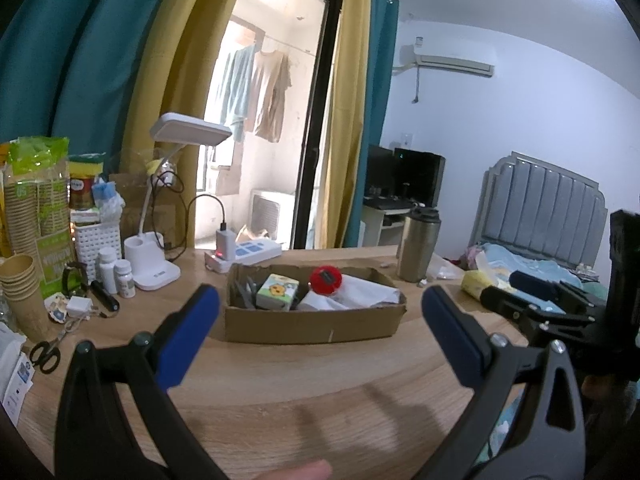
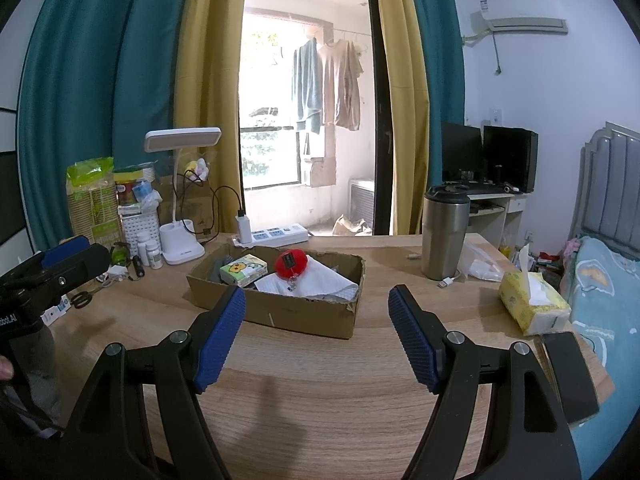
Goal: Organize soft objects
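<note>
A shallow cardboard box (image 1: 312, 328) (image 2: 296, 316) sits mid-table. It holds a red plush toy (image 1: 325, 279) (image 2: 291, 265), a small tissue pack with a cartoon print (image 1: 277, 291) (image 2: 243, 269), white paper or cloth (image 1: 360, 294) (image 2: 316, 280) and dark items at its left end. My left gripper (image 1: 320, 300) is open, short of the box, with nothing between its blue pads. My right gripper (image 2: 317, 298) is open too, its blue pads apart in front of the box and empty. A yellow tissue pack (image 2: 532, 304) (image 1: 478, 282) lies at the table's right edge.
A steel tumbler (image 2: 445, 232) (image 1: 418, 246) stands right of the box, a dark phone (image 2: 570, 372) lies near the right edge. A lamp (image 2: 180, 200), a power strip (image 2: 276, 234), small bottles, scissors (image 1: 46, 354) and paper cups (image 1: 20, 292) crowd the left. A bed (image 2: 600, 280) lies beyond the table.
</note>
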A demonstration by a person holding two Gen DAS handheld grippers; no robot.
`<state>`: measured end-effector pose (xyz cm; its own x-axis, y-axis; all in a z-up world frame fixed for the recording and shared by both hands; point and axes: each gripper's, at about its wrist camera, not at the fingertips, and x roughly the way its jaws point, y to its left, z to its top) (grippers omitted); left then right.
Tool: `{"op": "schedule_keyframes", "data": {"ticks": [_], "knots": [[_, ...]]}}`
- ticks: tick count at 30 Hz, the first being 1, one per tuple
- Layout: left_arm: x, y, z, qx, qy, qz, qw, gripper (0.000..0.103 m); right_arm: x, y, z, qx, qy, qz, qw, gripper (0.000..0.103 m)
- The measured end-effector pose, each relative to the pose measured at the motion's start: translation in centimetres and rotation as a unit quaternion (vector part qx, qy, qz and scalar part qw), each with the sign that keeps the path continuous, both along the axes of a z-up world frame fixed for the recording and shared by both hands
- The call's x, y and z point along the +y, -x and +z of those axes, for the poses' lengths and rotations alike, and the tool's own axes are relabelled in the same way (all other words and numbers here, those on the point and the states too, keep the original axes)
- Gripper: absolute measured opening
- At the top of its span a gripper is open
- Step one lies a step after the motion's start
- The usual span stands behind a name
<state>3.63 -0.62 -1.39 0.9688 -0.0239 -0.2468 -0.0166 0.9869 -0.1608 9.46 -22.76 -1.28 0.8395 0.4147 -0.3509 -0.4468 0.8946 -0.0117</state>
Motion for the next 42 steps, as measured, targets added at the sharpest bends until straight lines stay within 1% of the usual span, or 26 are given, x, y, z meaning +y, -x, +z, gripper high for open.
{"op": "schedule_keyframes", "data": {"ticks": [4, 12, 42], "knots": [[0.15, -0.16, 0.06, 0.004, 0.008, -0.001, 1.0000, 0.102, 0.00, -0.04, -0.04, 0.000, 0.000, 0.000, 1.000, 0.077], [0.24, -0.17, -0.10, 0.008, 0.010, -0.004, 0.9999, 0.102, 0.03, -0.04, -0.03, 0.000, 0.000, 0.000, 1.000, 0.077], [-0.02, -0.41, -0.62, 0.014, 0.008, -0.009, 0.9998, 0.102, 0.01, -0.02, -0.03, 0.000, 0.000, 0.000, 1.000, 0.077]]}}
